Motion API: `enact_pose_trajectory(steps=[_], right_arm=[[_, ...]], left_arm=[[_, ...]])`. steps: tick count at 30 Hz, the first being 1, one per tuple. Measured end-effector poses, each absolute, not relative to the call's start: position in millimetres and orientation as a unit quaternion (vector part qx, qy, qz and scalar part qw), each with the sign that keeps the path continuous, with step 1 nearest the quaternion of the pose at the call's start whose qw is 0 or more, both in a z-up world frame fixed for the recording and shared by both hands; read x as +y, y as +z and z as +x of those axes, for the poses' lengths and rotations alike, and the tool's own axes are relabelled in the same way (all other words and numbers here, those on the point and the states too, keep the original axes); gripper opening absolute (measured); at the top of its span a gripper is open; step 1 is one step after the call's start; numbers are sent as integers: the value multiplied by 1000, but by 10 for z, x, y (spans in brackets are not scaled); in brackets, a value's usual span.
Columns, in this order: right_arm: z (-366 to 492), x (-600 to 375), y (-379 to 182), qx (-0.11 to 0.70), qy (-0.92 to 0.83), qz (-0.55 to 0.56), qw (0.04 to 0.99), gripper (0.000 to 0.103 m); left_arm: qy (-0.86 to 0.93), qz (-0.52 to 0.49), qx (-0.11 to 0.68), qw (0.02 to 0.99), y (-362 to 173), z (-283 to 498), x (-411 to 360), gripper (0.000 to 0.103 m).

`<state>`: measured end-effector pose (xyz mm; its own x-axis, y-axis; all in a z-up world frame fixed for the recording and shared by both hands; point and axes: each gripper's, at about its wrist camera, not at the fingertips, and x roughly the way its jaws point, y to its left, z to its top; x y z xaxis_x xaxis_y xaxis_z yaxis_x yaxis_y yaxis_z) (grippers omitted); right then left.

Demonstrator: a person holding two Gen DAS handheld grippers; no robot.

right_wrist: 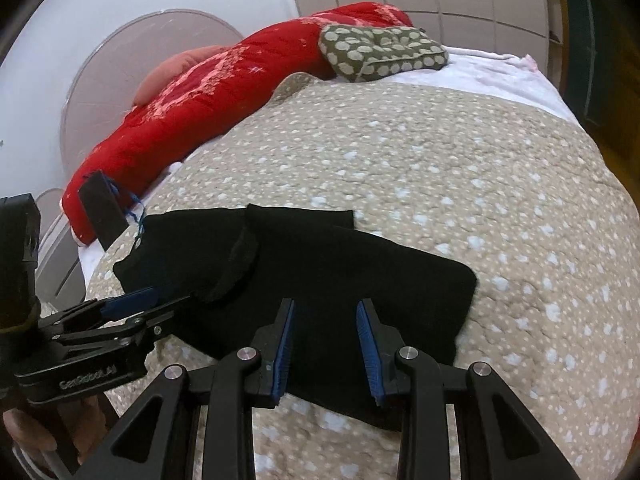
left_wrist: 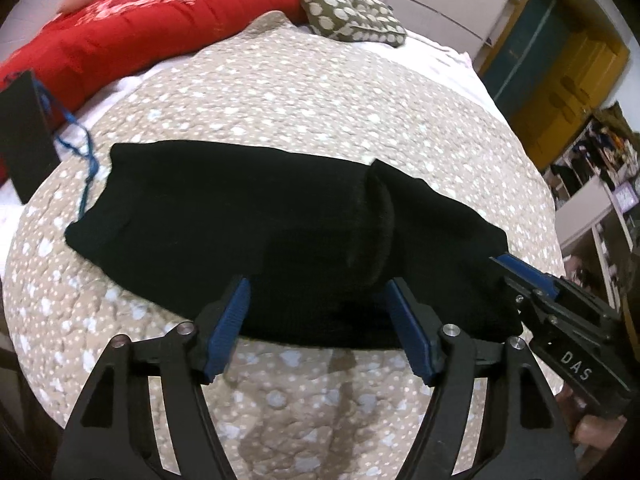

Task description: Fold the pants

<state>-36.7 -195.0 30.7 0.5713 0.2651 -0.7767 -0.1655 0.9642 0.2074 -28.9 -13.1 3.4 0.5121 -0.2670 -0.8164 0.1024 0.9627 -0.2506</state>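
1. Left wrist view: your left gripper [left_wrist: 318,304] sits low in the centre of the frame, its fingers spread wide with nothing between them. The blue pads [left_wrist: 228,322] reach just over the near hem of the black pants [left_wrist: 256,232], which lie folded in a long band across the middle of the frame on the beige spotted bedspread [left_wrist: 320,92]. A rounded fold ridge runs down the cloth right of centre, ending near your right-hand finger.

2. Same view, lower right: your right gripper [left_wrist: 516,276] comes in from the edge, its blue tips at the right end of the pants. You cannot tell from here how far it is parted or whether it has cloth. A red quilt [left_wrist: 152,28] fills the upper left, a green spotted cushion [left_wrist: 352,12] sits upper centre, and a flat black object [left_wrist: 24,140] with blue cord stands at the left edge.

3. Right wrist view: your right gripper [right_wrist: 326,330] is bottom centre, fingers moderately apart and gripping nothing, both tips over the near edge of the pants [right_wrist: 320,272], which spread across the lower middle.

4. Same view, lower left: your left gripper [right_wrist: 156,306] enters sideways, tips parted at the left part of the pants beside the rounded fold. The quilt [right_wrist: 208,112] and cushion [right_wrist: 380,52] lie in the upper half.
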Motion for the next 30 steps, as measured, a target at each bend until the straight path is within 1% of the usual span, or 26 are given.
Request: enact_pose_trajectory(steps=[10,13,17,24,28,30], right_arm=[[-122,-1655,30,475,140,46,868,30],[-69,-1564,-63,481,139,26,865,32],[-33,-1550,4,484,151,26,862,32],[-69,-1518,148,464,162,38,870,32],[44,-1366,-9,487,171,25,856,32],[57,-1314,-42,486,169,13,858,32]], left_arm=[[-75,-111,490,862,-32,-273,190,71],[-65,-118,491,861,-49,-271,291,71],[-54,-125,489,861,-49,-279,389,71],[-43,-135,491,859,-54,-300,495,71],[-39,-142,493,858,-64,-338,545,71],[-39,-149,496,855,-81,-341,570,71]])
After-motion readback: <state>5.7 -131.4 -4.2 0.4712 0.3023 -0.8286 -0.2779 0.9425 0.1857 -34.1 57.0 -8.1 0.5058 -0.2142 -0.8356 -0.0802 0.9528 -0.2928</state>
